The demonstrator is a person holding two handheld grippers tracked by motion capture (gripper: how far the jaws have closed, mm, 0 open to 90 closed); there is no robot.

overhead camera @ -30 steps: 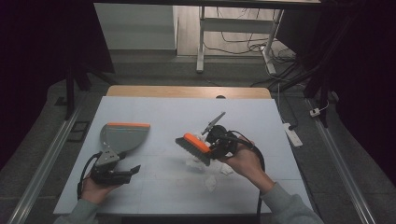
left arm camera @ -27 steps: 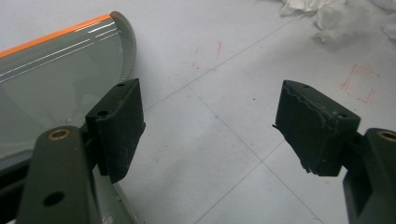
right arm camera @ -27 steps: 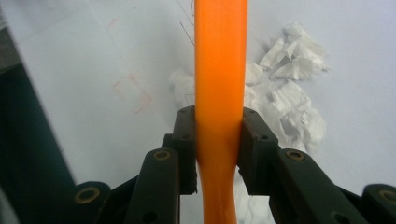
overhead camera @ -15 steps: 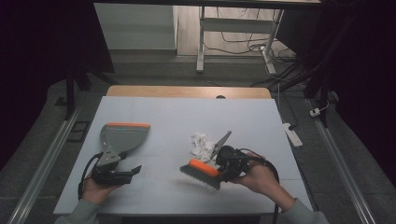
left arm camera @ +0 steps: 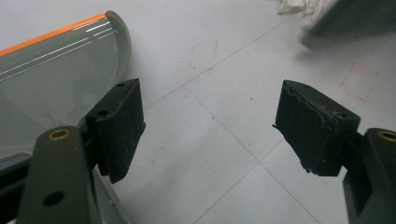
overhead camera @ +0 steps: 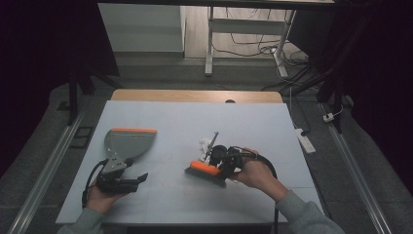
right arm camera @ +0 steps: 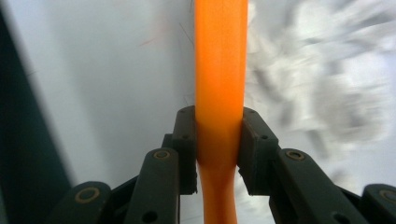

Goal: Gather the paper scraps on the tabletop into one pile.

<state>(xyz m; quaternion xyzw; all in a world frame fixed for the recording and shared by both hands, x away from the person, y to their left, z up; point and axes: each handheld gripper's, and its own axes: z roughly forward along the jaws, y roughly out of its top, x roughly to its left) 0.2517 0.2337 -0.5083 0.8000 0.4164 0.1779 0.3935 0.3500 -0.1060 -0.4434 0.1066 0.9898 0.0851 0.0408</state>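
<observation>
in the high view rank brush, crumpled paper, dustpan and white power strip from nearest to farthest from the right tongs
1. Brush: clamped in the right tongs.
2. Crumpled paper: on the table just beyond the brush.
3. White power strip: on the floor off the table's right edge.
4. Dustpan: far left of the table.

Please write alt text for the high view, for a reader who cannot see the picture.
A person's right gripper holds an orange brush on a light table, beside crumpled white paper. At the left, the open left gripper rests near a grey dustpan with an orange edge.
</observation>
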